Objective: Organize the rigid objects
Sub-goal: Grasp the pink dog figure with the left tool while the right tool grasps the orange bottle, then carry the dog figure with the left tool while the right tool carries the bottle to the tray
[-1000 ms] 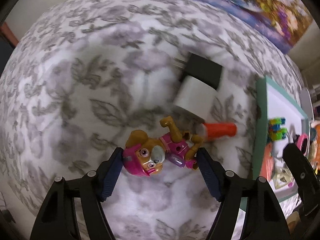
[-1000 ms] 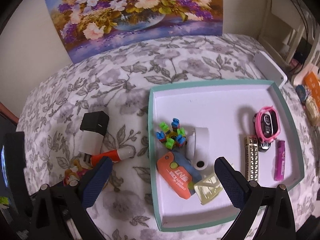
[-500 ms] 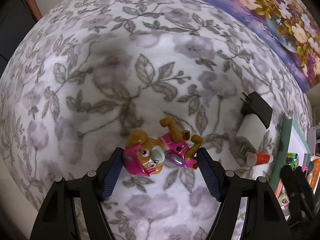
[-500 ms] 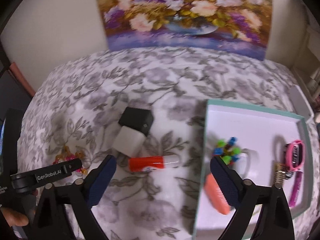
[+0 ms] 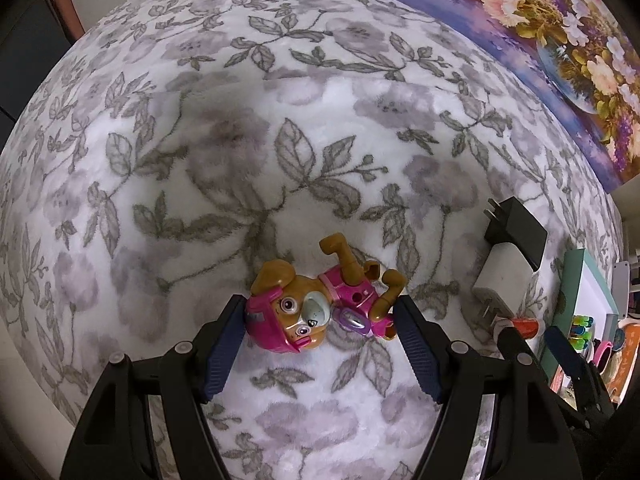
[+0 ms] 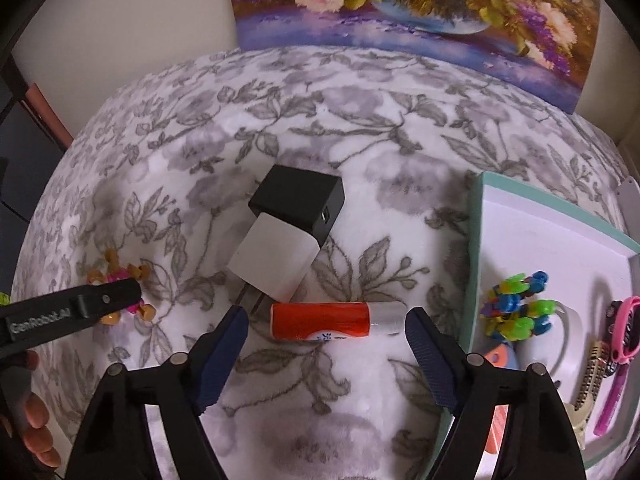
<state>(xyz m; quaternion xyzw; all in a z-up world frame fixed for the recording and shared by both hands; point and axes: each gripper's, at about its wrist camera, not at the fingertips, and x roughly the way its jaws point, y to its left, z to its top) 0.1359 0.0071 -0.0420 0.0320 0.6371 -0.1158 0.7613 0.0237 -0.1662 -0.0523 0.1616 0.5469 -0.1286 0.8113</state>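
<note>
Left tongs (image 5: 320, 320) are gripping the dog toy (image 5: 320, 308) above the blanket; right tongs (image 6: 326, 330) are closing around the light, slick glue stick (image 6: 336, 320) lengthwise, not touching it.

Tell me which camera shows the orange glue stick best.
The right wrist view: the orange glue stick lies whole and sharp between the right gripper's closing jaws, not yet pressed. The left wrist view shows only its orange end near the tray, behind the right gripper's finger.
</note>
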